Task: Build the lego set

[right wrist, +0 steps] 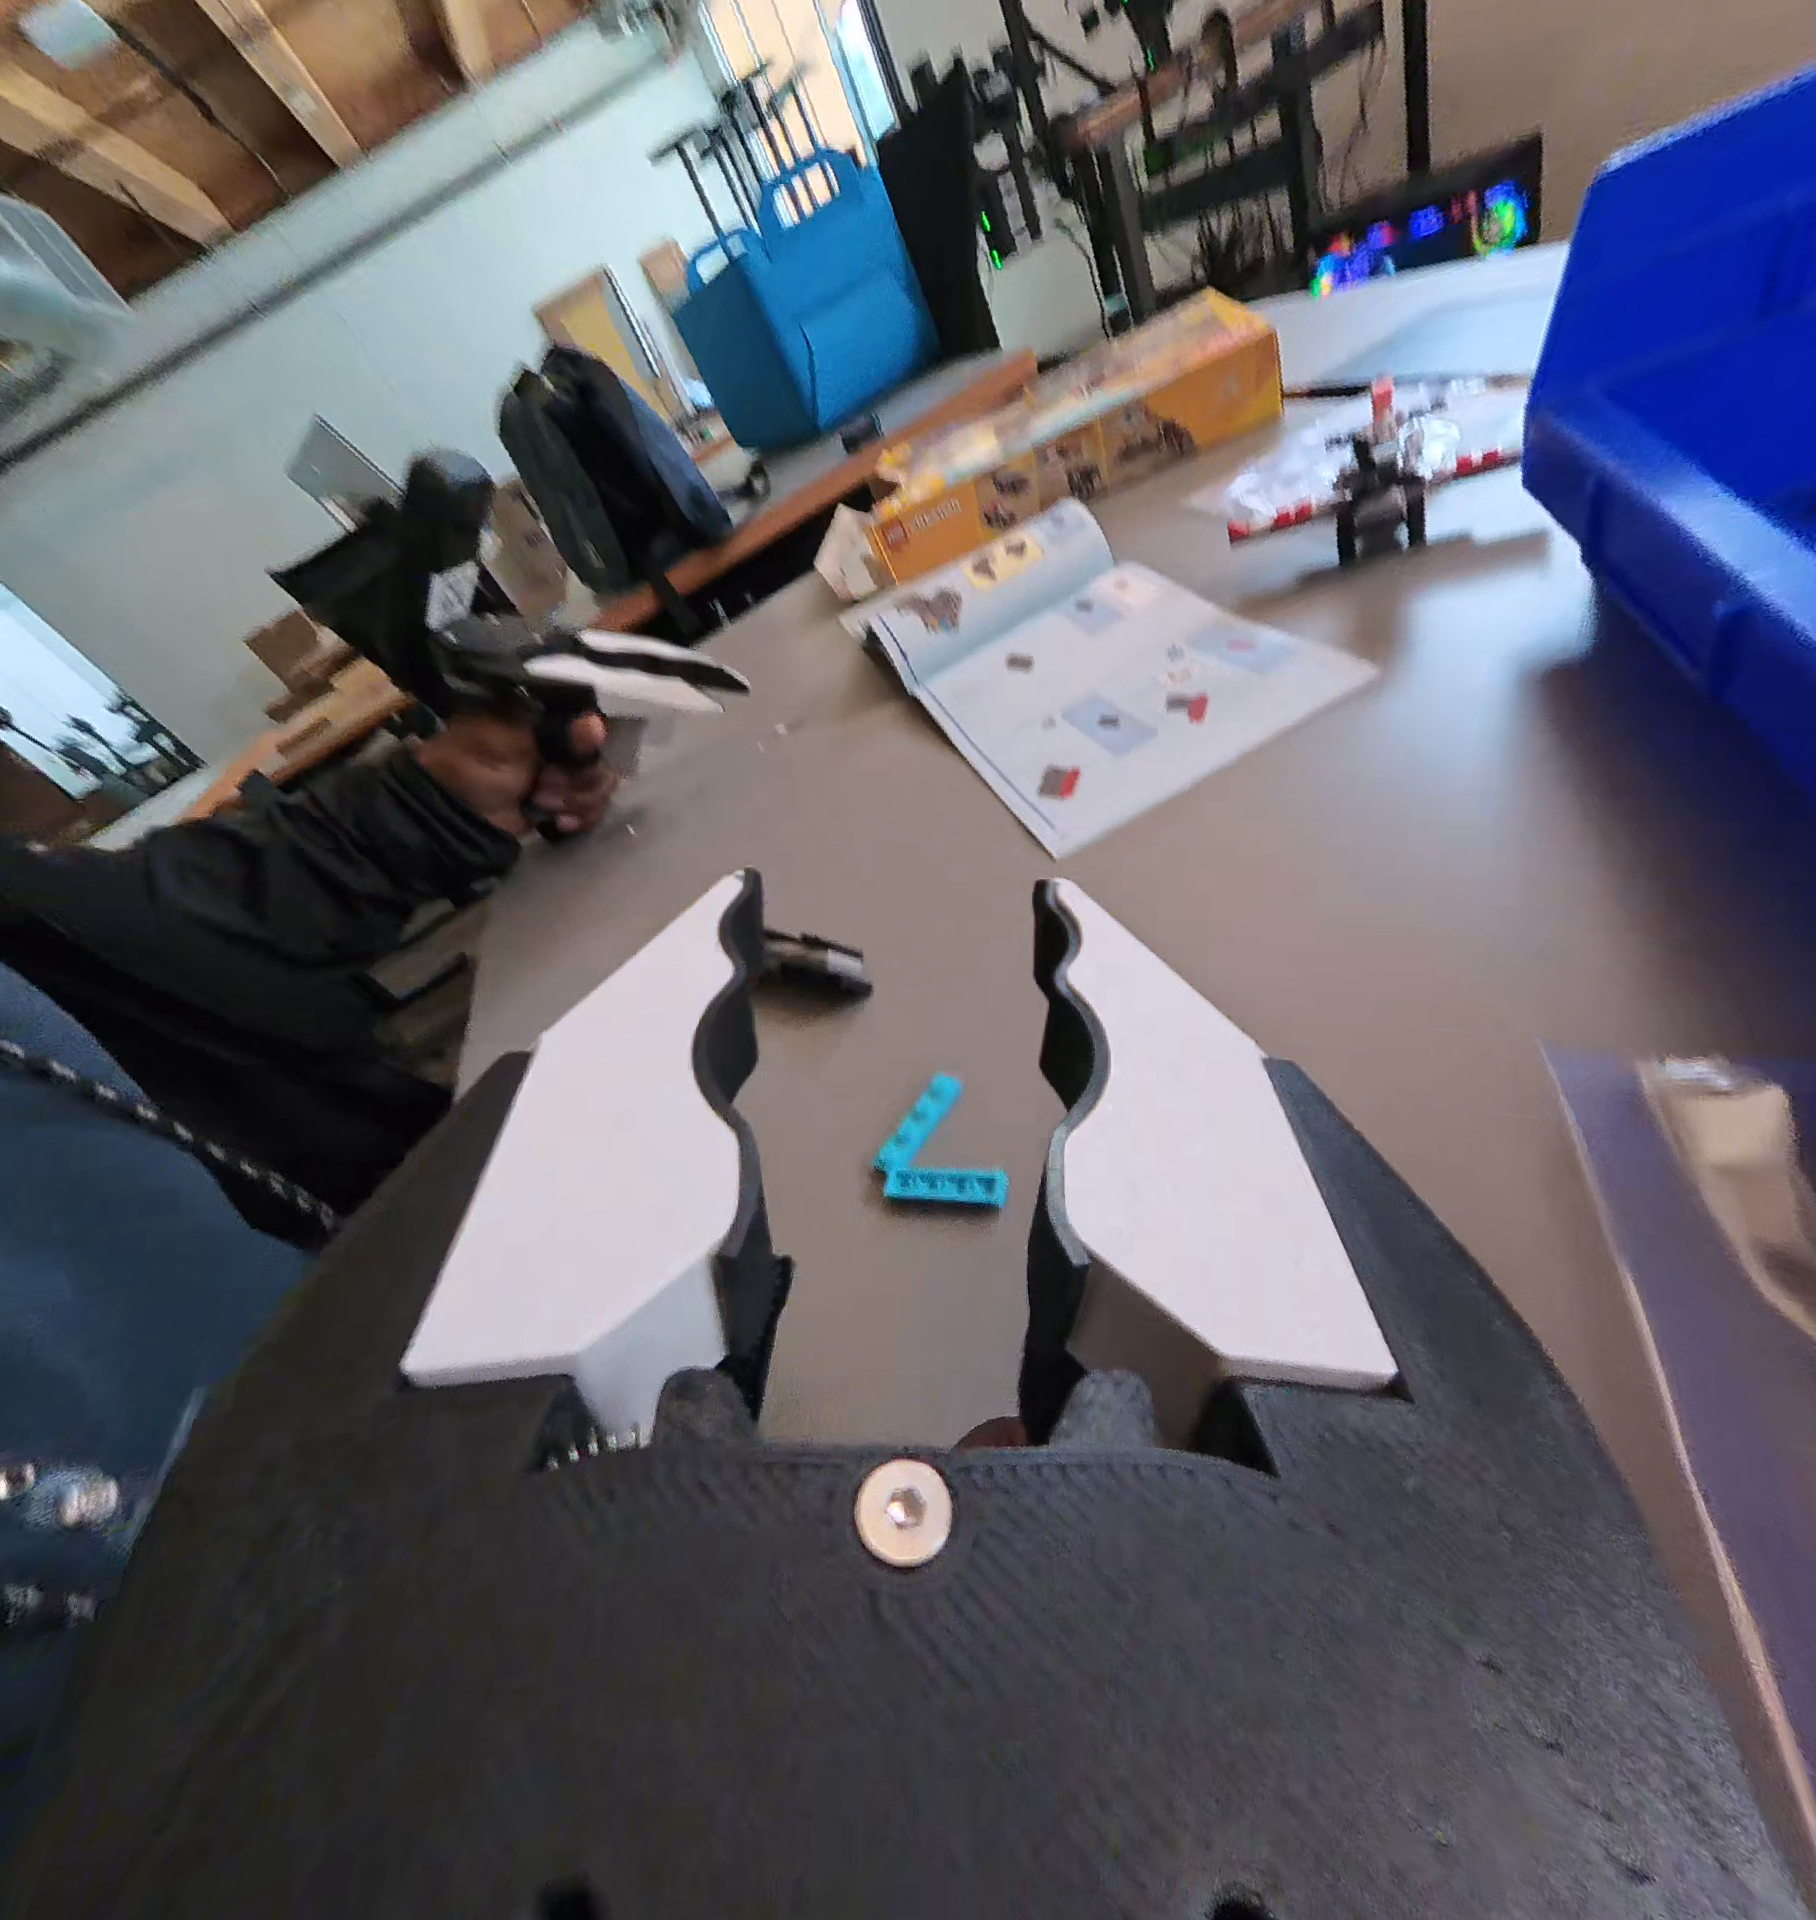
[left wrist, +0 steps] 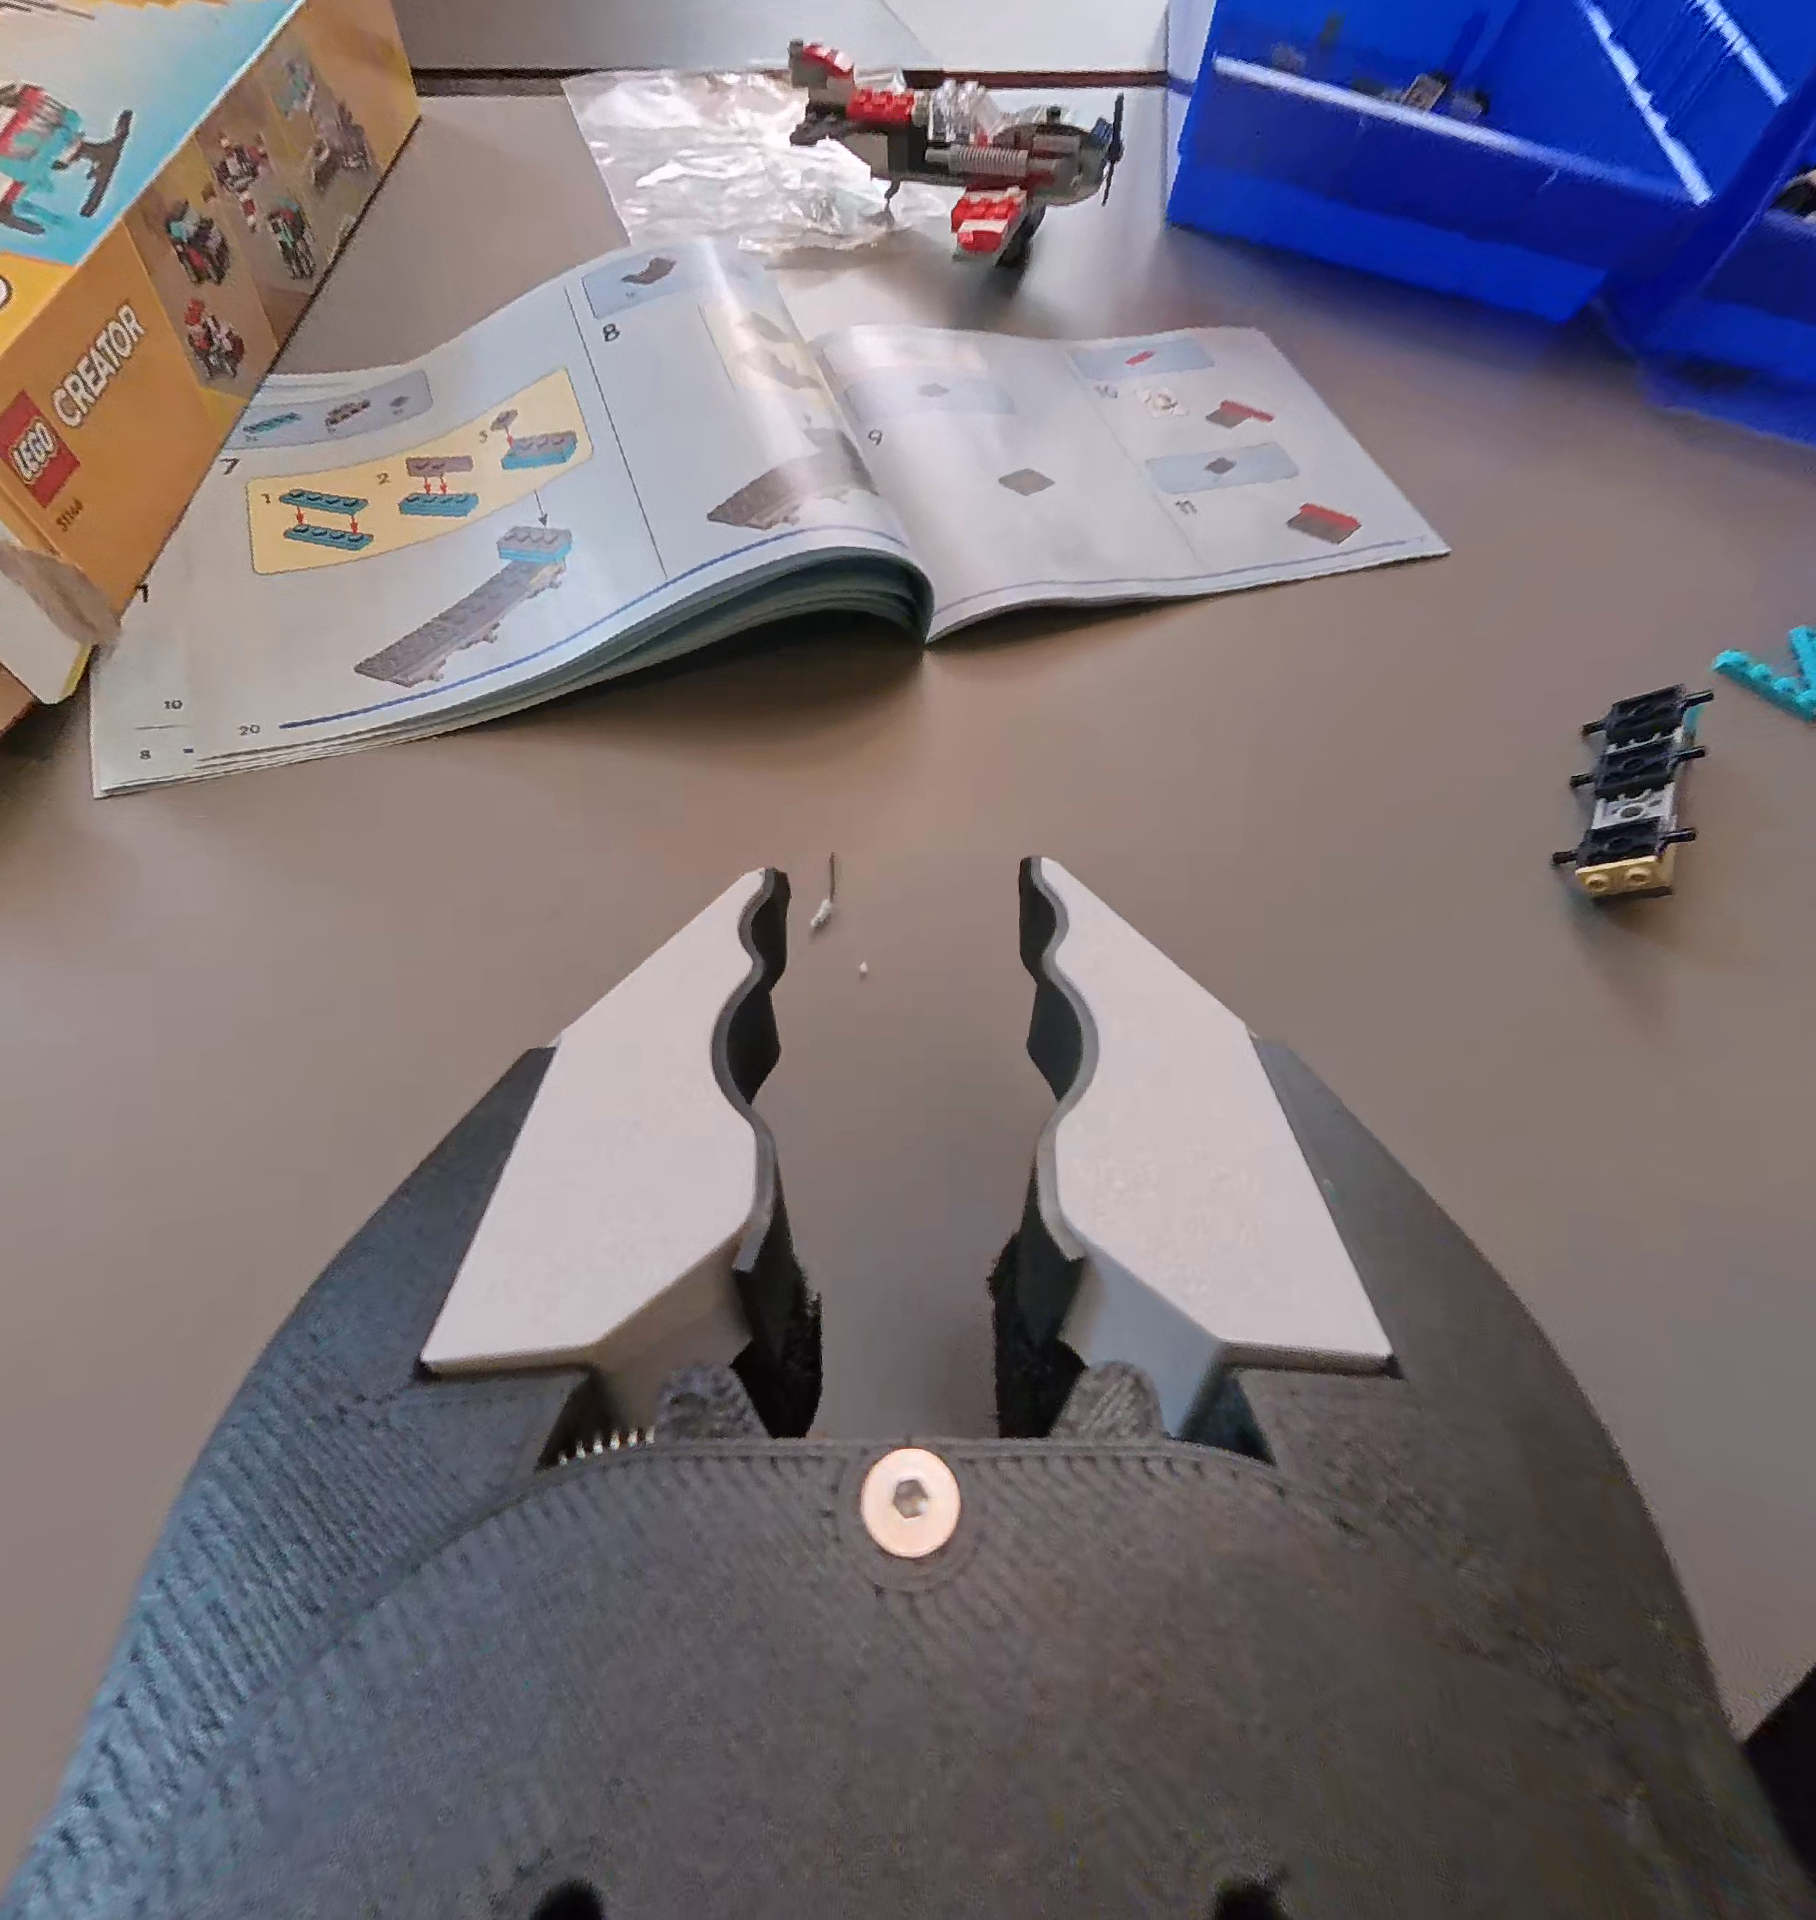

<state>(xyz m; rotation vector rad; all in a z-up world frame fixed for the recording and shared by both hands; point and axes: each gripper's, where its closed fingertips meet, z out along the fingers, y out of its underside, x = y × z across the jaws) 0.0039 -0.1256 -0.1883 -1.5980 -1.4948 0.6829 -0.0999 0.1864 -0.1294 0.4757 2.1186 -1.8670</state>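
My left gripper (left wrist: 902, 883) is open and empty over bare brown table, with tiny specks between its tips. A black wheel-axle assembly (left wrist: 1631, 795) with tan bricks lies to its right, and two teal plates (left wrist: 1785, 675) lie beyond it. My right gripper (right wrist: 896, 904) is open and empty above the two teal plates (right wrist: 935, 1148), which form a V between its fingers. The black assembly (right wrist: 816, 964) lies just past its left fingertip. The left gripper (right wrist: 634, 670) also shows farther off in the right wrist view, held by a hand.
An open instruction booklet (left wrist: 738, 499) lies mid-table, with the yellow set box (left wrist: 83, 343) at left. A red and grey plane model (left wrist: 971, 156) stands on a clear plastic bag (left wrist: 717, 156). Blue bins (left wrist: 1569, 156) stand at the right, close to my right gripper (right wrist: 1714, 436). Across from one pair of fingers to the other is roughly 35 cm. It is some 15 cm from my right tips to the black wheel-axle assembly (left wrist: 1631, 795).
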